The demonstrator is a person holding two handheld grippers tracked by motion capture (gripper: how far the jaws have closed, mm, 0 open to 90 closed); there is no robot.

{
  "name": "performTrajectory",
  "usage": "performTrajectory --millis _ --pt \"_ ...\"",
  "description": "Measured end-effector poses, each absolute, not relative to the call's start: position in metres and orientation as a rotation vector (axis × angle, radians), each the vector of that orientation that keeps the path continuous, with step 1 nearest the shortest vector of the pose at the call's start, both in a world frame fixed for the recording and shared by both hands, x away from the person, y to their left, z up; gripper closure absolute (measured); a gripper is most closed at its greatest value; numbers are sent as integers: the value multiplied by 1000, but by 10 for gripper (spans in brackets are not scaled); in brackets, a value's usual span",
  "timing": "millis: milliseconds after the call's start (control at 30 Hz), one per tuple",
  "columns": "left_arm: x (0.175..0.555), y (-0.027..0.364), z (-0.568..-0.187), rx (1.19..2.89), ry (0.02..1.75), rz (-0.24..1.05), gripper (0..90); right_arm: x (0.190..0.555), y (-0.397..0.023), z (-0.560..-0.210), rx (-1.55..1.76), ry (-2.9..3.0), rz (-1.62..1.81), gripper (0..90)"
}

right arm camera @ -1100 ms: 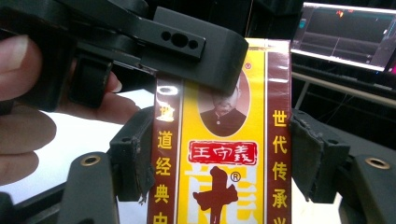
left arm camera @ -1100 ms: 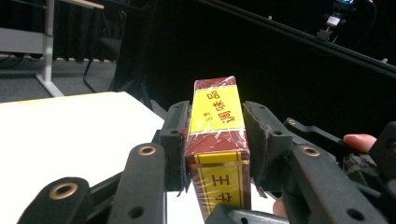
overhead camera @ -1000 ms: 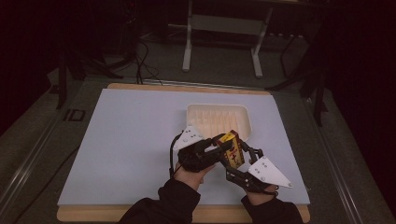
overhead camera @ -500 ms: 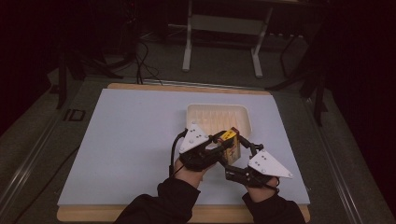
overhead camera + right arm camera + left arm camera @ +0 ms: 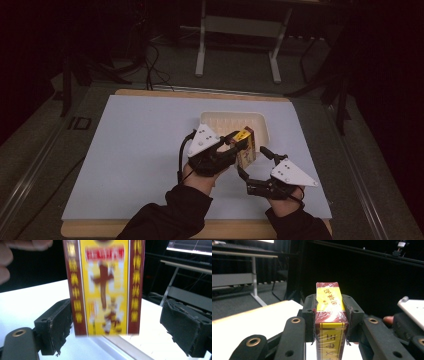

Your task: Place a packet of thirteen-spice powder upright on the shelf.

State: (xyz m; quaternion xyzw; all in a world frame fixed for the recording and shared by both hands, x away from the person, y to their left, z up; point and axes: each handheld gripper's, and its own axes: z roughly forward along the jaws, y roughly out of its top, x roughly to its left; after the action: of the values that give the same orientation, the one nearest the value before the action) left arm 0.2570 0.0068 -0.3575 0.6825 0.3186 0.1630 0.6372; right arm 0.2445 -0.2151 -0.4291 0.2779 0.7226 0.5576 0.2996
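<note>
A tall yellow and maroon box [image 5: 245, 146] wrapped in clear film is off the mat, just in front of the white tray [image 5: 212, 119]. My left gripper [image 5: 235, 146] is shut on it. In the left gripper view both pads press the narrow sides of the box [image 5: 329, 305] on either side of my left gripper [image 5: 331, 315]. My right gripper [image 5: 255, 168] sits lower and to the right, and its jaws have just been opening. In the right gripper view the box [image 5: 103, 287] stands between the spread pads [image 5: 185, 327] of my right gripper [image 5: 120, 331], blurred, with a gap at the right pad.
A pale blue mat [image 5: 135, 150] covers the wooden table [image 5: 90, 230]. The shallow tray lies at its far middle right. Beyond the table are a dark floor, cables and a bench's metal legs [image 5: 200, 50].
The right gripper has let go of the box and spread its jaws. The left gripper has lifted the box a little, toward the tray's near edge.
</note>
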Motion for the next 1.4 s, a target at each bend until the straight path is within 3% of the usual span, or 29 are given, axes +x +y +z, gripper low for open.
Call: performTrajectory --millis 433,600,1400 --pt "271 16 -350 1510 867 546 691 241 -237 -433 797 1904 1418 113" --pt "279 18 -355 1516 940 717 690 235 -244 -430 779 1876 1405 114" --pt "330 10 -394 1417 1207 935 687 234 -245 -438 792 1871 1400 124"
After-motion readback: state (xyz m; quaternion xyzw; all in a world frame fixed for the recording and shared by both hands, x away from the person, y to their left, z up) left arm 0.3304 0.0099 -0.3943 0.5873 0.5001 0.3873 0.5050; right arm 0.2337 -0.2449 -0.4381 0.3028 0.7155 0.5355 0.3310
